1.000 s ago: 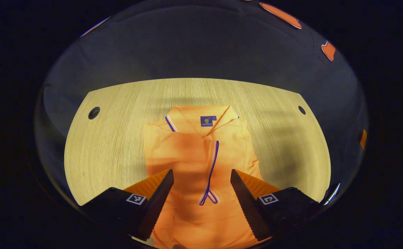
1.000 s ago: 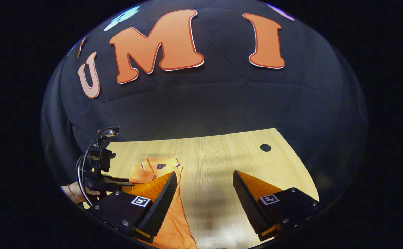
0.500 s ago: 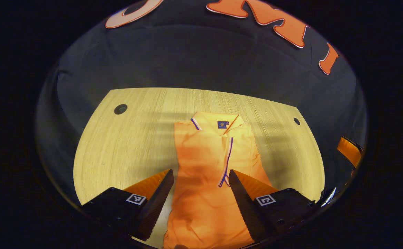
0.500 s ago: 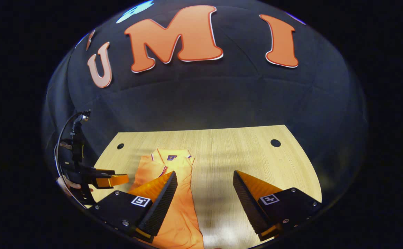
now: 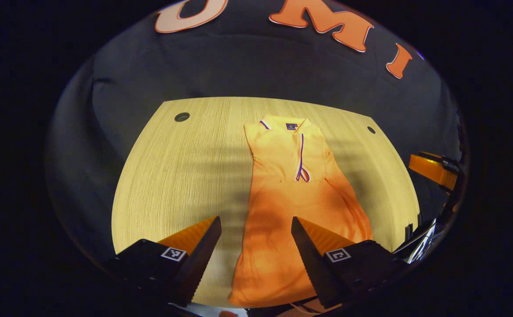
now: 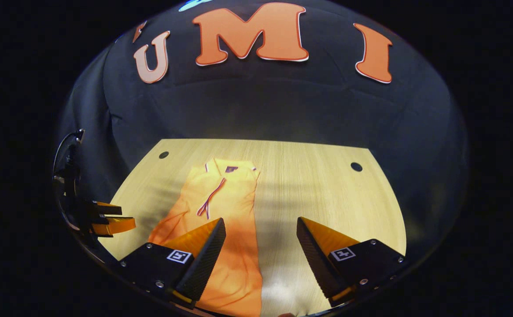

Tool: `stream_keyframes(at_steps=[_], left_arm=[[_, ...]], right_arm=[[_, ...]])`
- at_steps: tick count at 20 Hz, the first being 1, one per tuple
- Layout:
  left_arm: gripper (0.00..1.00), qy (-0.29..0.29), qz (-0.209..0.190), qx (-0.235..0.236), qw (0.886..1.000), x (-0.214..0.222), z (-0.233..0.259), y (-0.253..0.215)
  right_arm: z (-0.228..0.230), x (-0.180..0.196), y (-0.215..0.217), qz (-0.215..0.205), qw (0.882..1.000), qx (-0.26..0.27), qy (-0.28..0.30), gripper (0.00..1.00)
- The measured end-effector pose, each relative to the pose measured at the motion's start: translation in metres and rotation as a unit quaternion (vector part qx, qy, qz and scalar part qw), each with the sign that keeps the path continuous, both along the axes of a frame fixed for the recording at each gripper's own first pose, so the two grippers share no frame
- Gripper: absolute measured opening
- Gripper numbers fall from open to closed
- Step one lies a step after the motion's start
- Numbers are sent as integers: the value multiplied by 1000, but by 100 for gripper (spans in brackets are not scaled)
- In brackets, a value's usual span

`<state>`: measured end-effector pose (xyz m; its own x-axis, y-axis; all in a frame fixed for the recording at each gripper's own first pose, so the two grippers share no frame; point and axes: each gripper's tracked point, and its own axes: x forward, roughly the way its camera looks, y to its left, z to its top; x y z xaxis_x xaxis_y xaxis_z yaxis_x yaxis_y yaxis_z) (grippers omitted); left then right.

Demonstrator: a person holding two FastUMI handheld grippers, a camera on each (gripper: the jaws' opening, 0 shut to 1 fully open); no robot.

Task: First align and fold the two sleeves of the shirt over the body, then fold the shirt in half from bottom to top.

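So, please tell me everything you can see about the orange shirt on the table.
The orange shirt is a polo of soft, knit-looking cloth, with a collar and a placket trimmed in purple and white, and a small dark label inside the neck. It lies flat on the wooden table, collar toward the booth wall, hem toward the near edge. Both sleeves look already folded over the body, so it forms a long narrow strip; the bottom-to-top fold is not yet done. A few soft wrinkles show. Nothing grips it: the left gripper and the right gripper have their jaws open above it.
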<state>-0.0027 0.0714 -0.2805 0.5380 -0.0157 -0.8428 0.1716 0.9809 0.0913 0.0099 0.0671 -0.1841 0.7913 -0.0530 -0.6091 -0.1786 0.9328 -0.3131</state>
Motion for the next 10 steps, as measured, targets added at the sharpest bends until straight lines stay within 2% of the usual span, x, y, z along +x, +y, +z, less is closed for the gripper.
stream_keyframes(at_steps=[6, 10], left_arm=[[99, 21, 2, 9, 1000, -65, -7, 11], [99, 45, 17, 9, 999, -103, -14, 15]], right_arm=[[-50, -63, -9, -6, 997, -30, 72, 99], [-85, -92, -19, -37, 991, -26, 126, 99]])
